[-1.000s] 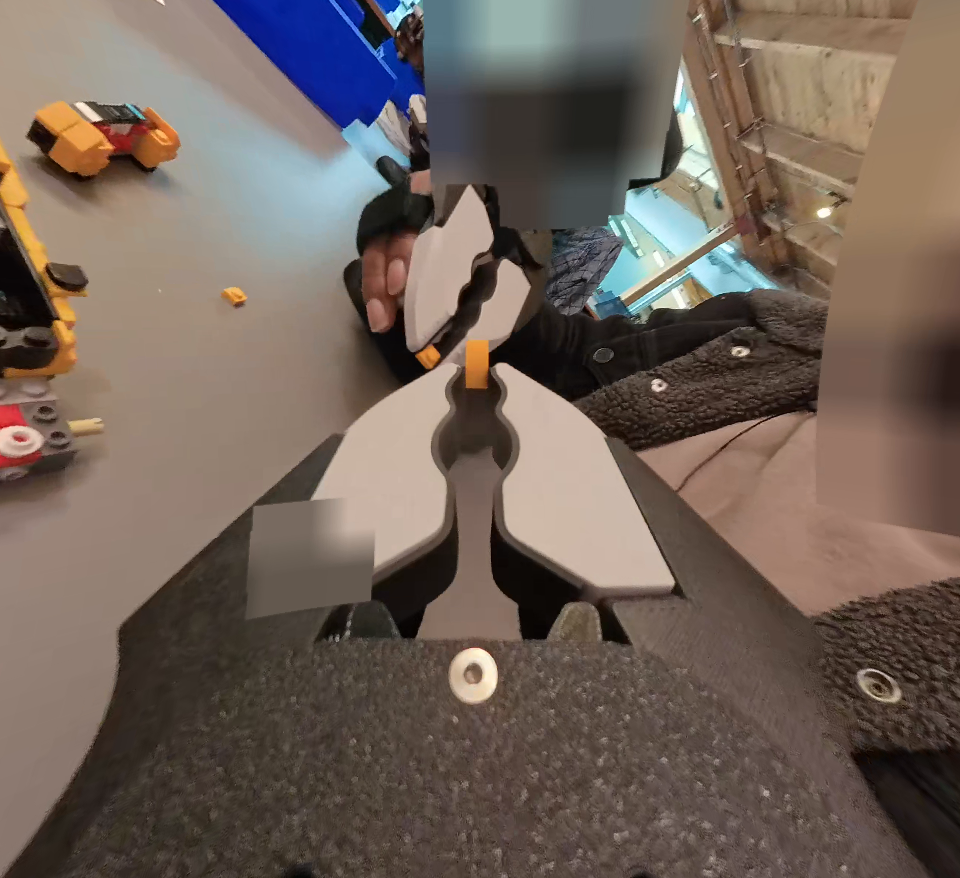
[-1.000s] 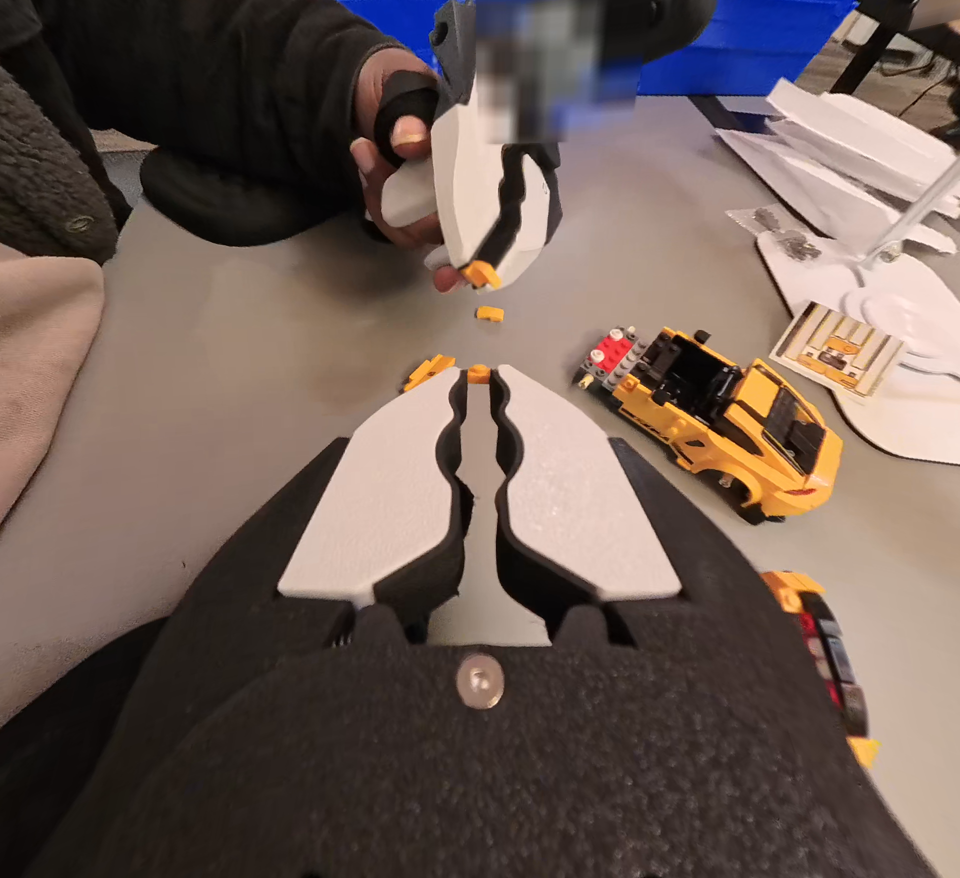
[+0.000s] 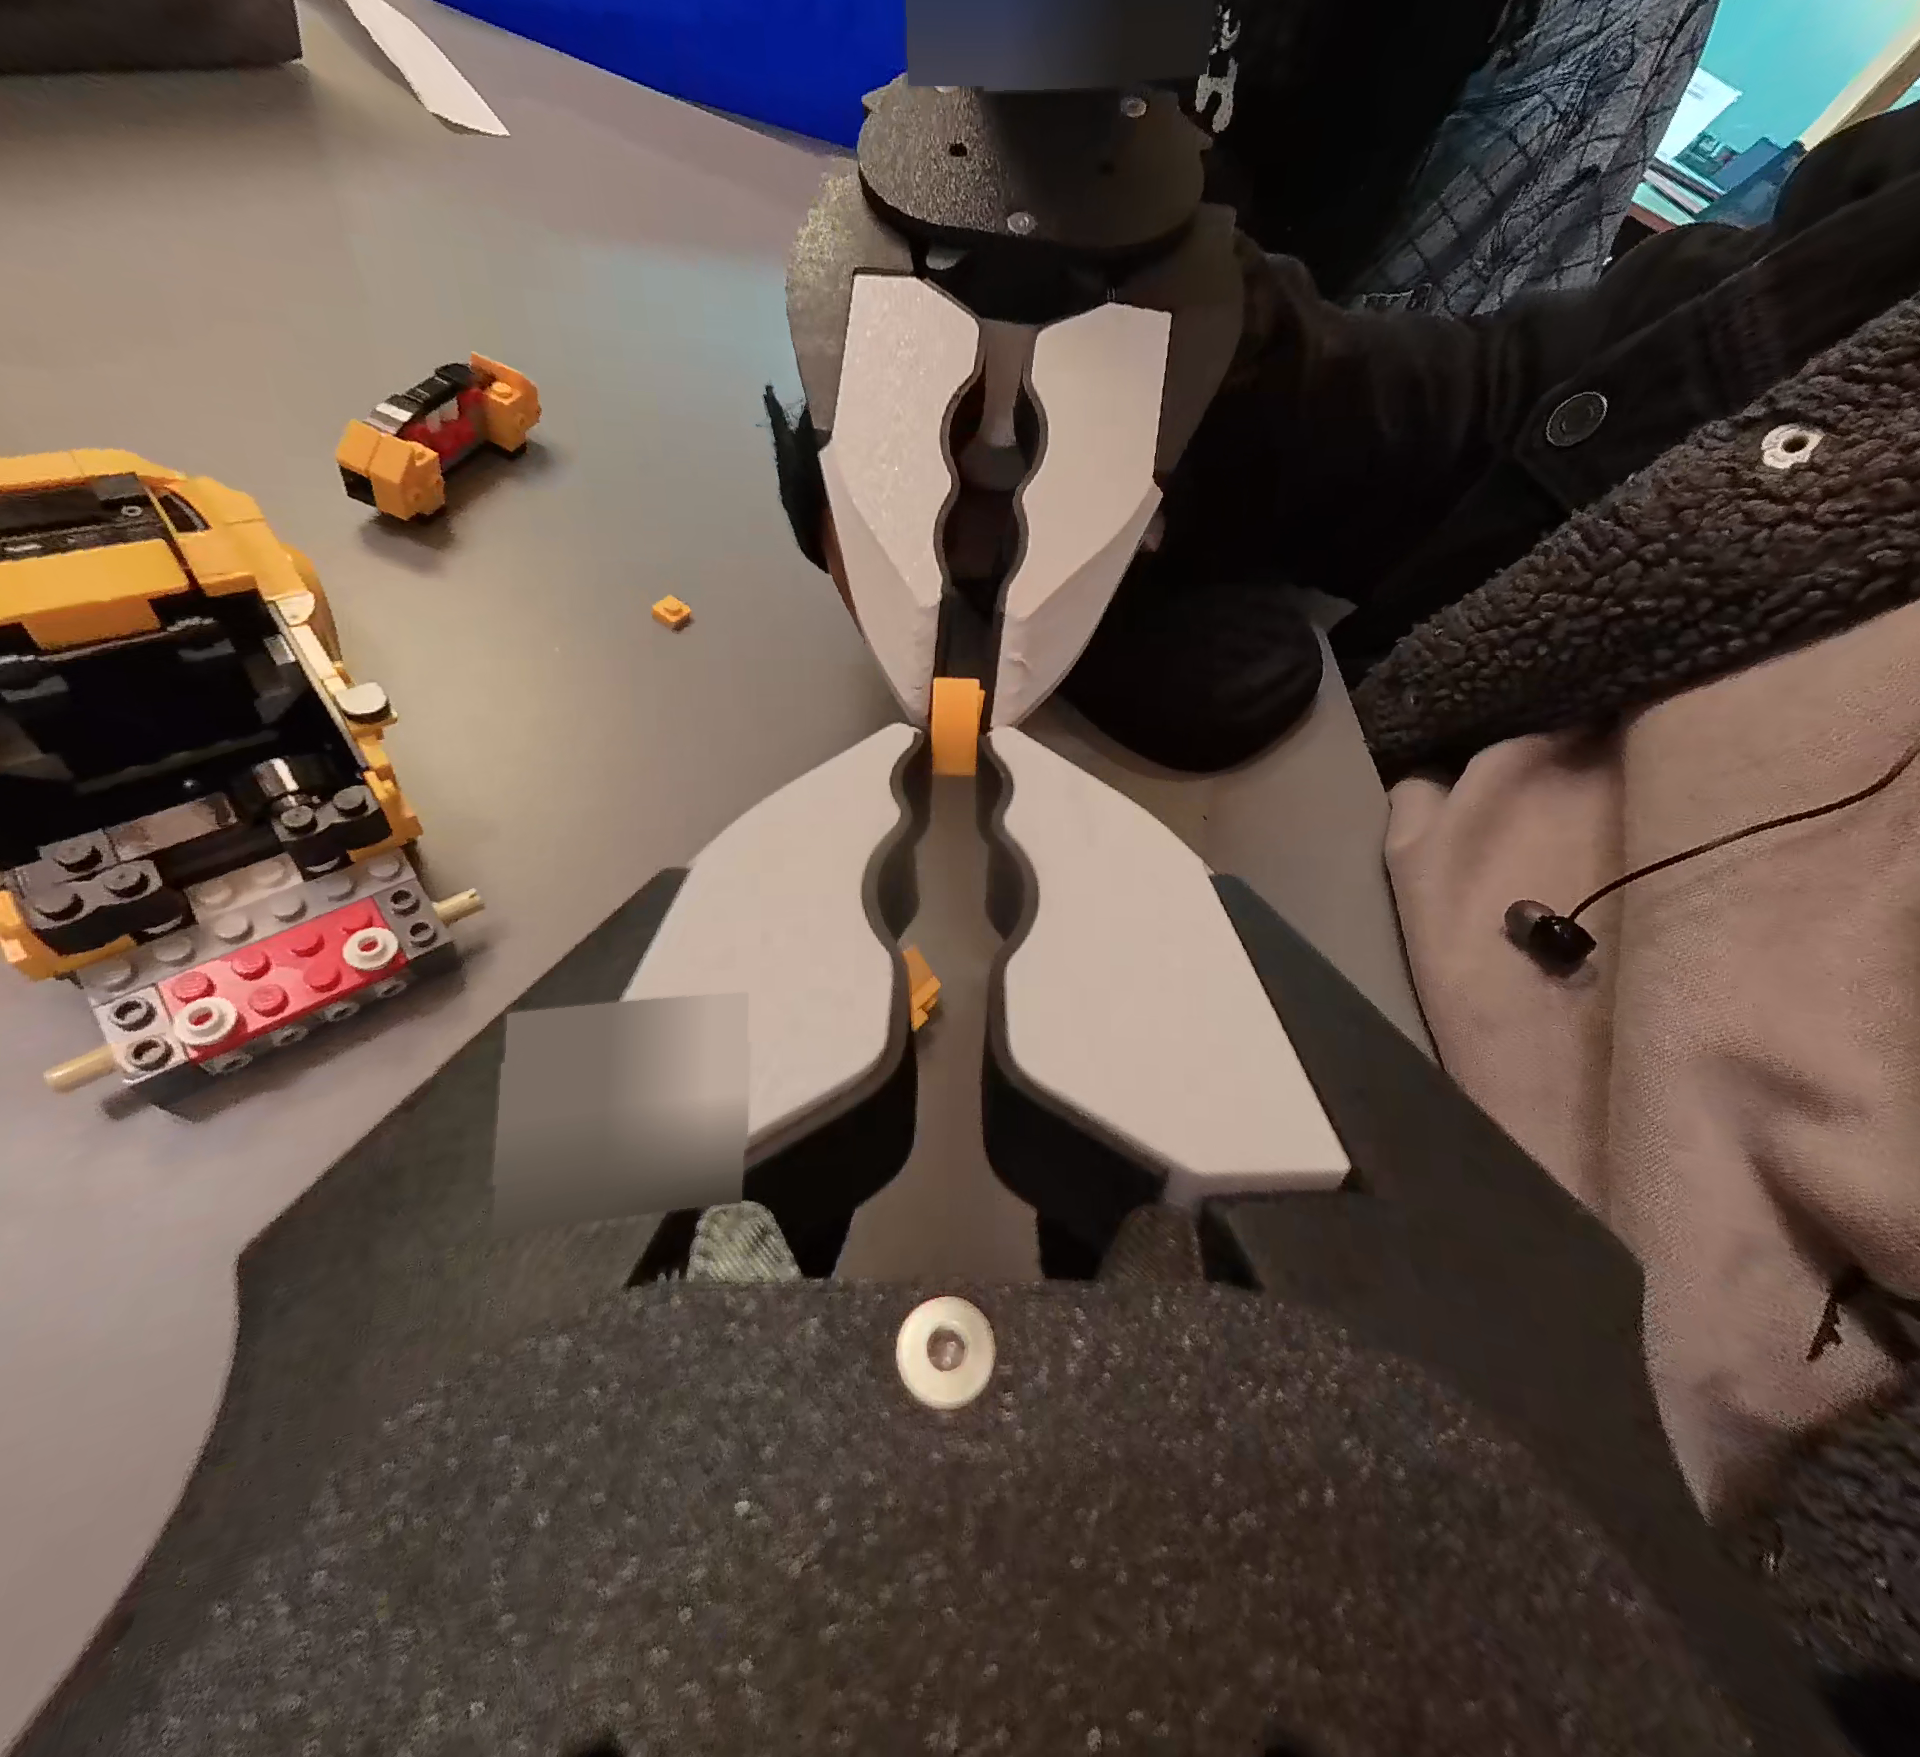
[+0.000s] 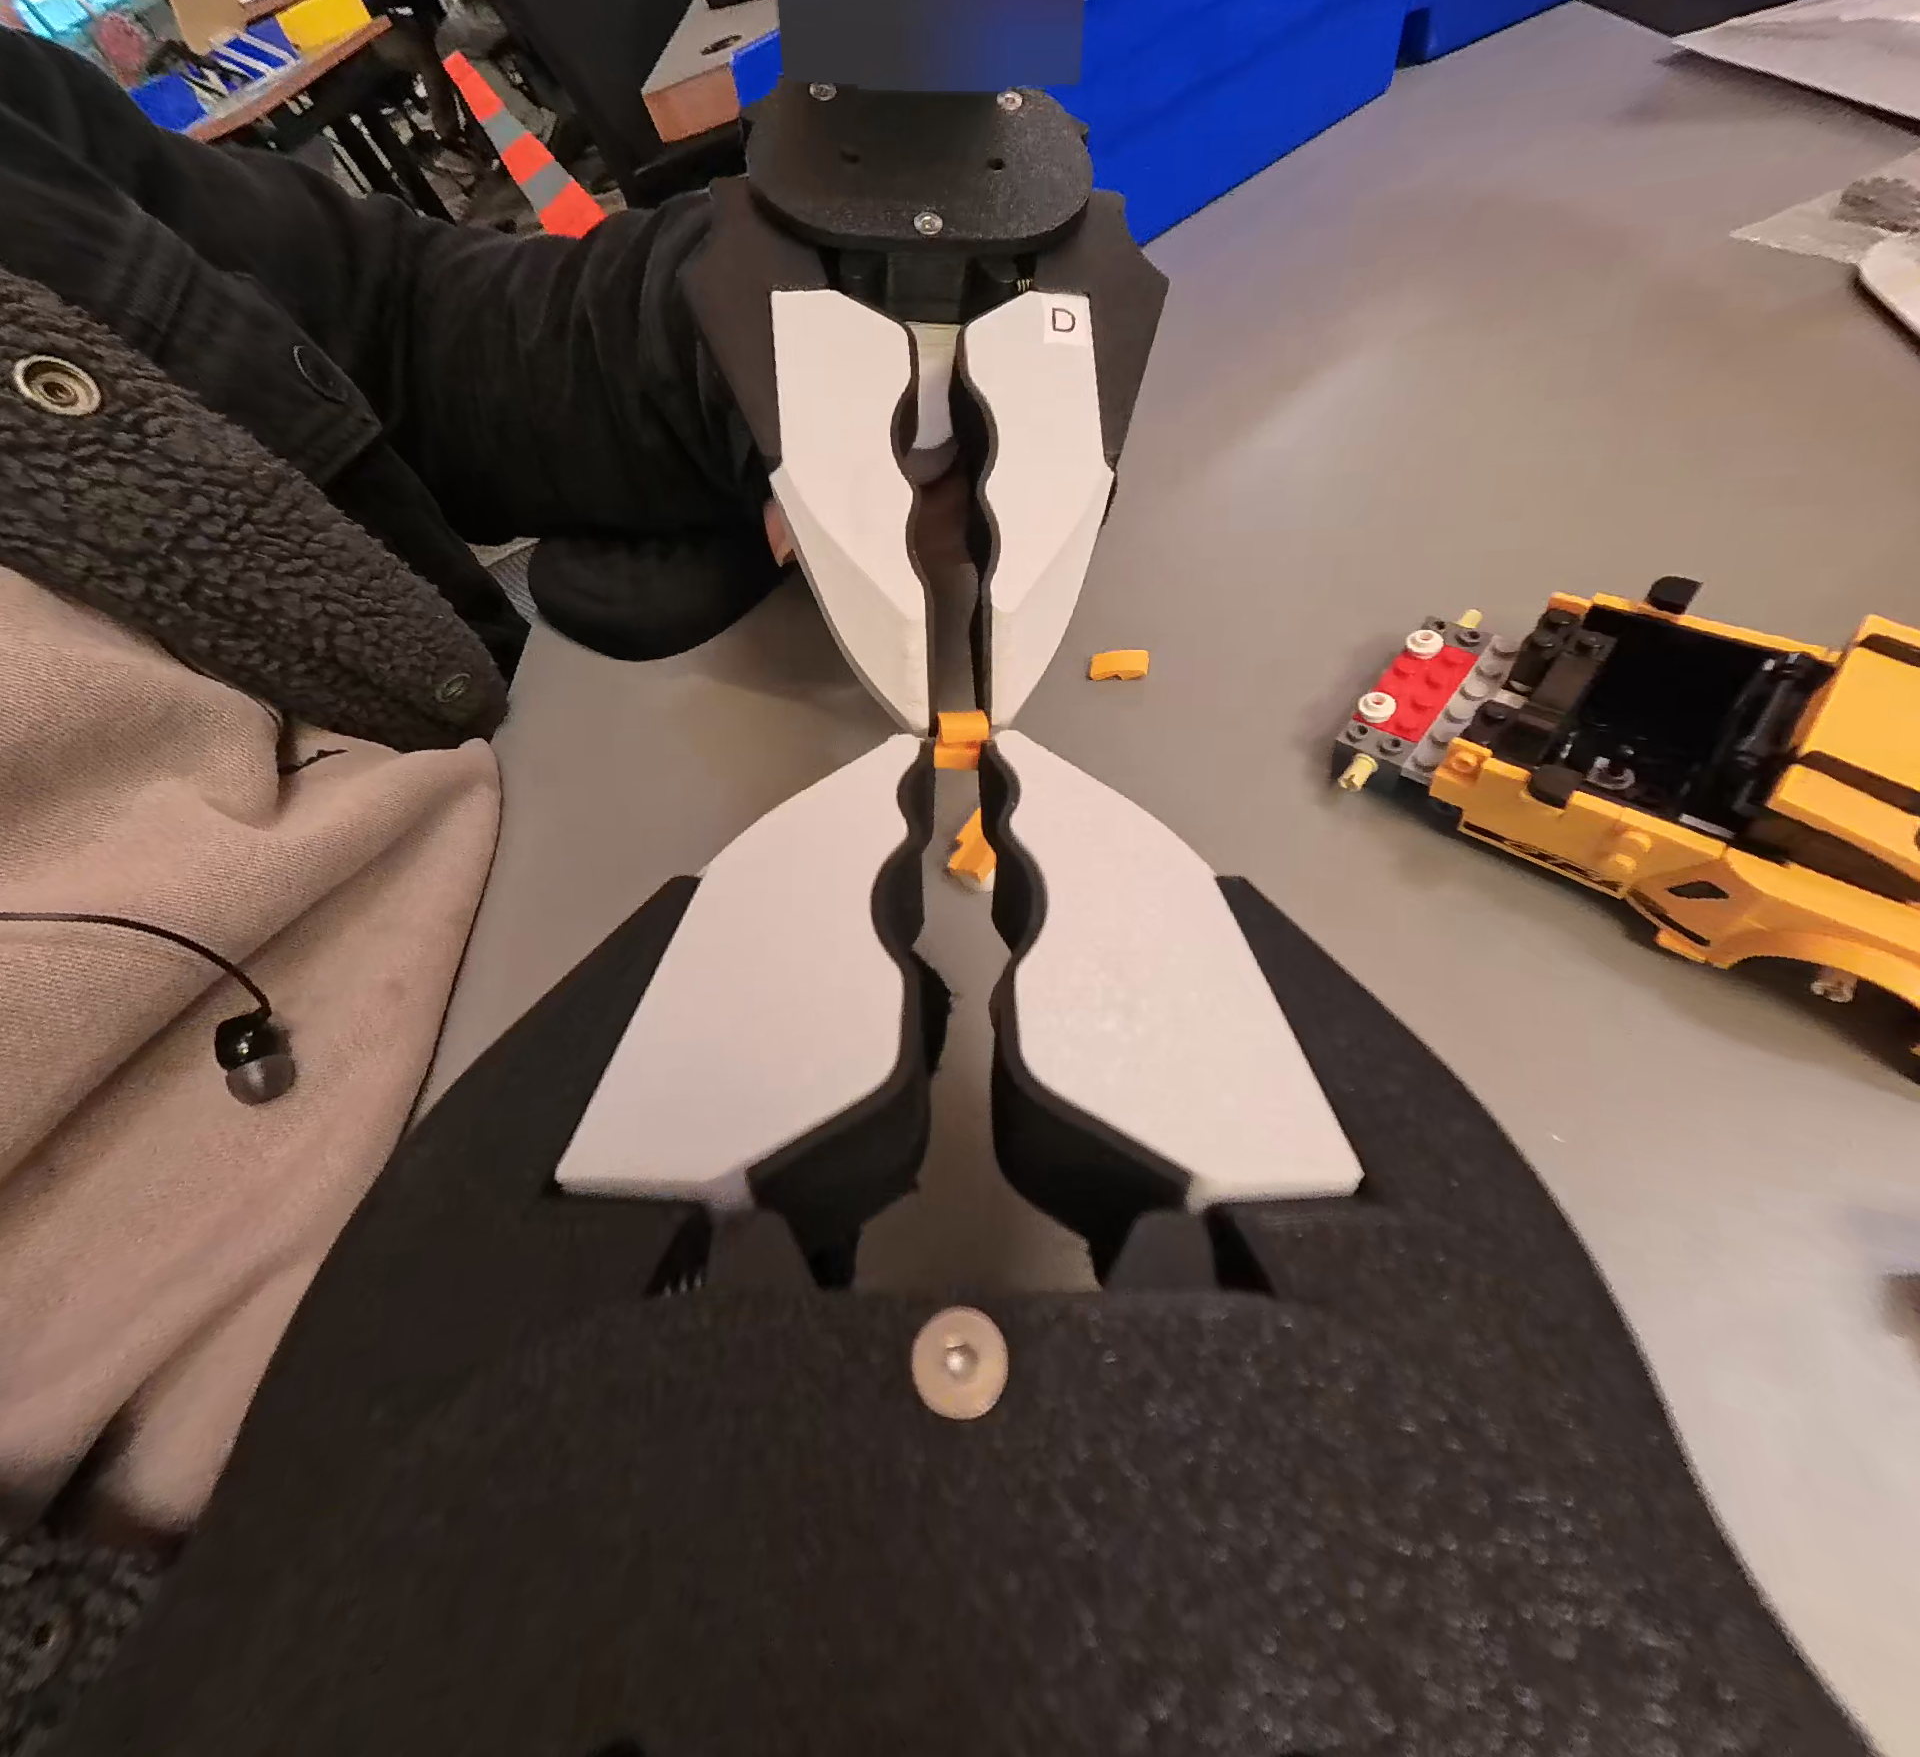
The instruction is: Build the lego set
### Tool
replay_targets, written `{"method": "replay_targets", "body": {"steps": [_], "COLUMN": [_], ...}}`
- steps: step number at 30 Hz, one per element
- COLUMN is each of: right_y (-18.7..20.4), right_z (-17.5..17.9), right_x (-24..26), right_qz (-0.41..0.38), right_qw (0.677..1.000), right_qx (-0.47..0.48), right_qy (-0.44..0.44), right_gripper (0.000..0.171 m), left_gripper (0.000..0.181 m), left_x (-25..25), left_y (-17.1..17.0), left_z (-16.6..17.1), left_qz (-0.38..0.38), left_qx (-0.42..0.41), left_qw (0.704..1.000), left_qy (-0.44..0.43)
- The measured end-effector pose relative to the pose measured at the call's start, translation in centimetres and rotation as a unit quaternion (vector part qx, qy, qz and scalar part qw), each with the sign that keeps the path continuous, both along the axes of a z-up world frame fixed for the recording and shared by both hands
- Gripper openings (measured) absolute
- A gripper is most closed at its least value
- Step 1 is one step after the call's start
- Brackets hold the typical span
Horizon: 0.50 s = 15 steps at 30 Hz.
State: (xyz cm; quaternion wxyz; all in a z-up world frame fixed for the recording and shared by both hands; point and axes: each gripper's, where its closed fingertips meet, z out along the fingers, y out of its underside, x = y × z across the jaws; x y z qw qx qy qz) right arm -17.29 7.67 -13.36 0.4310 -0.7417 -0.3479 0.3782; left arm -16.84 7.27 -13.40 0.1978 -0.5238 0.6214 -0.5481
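1. The left gripper, with smooth white wavy-edged fingers on a grainy black body, is pinched narrow on a small orange plastic lego piece at its tips.
2. The right gripper, of the same make, meets it tip to tip; its jaws are closed on a small orange lego brick that touches the other piece.
3. Under the tips, on the matte grey table, lies a loose orange wedge-shaped piece; a curved orange piece lies just beyond.
4. Farther out stands the partly built yellow-and-black lego car, its studded red and grey rear plates bare.
5. Near it sits a small orange, red and black sub-assembly.
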Motion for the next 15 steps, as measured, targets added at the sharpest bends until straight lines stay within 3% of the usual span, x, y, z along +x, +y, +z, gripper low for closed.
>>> {"method": "replay_targets", "body": {"steps": [15], "right_y": [0.03], "right_z": [0.54], "right_x": [-0.6], "right_qz": [0.007], "right_qw": [1.0], "right_qx": [-0.01], "right_qy": [0.026], "right_gripper": [0.008], "left_gripper": [0.008], "left_x": [-0.43], "left_y": [-0.26], "left_z": [0.04], "left_qz": [-0.008], "left_qx": [0.049], "left_qw": [0.999], "left_qy": [-0.004]}}
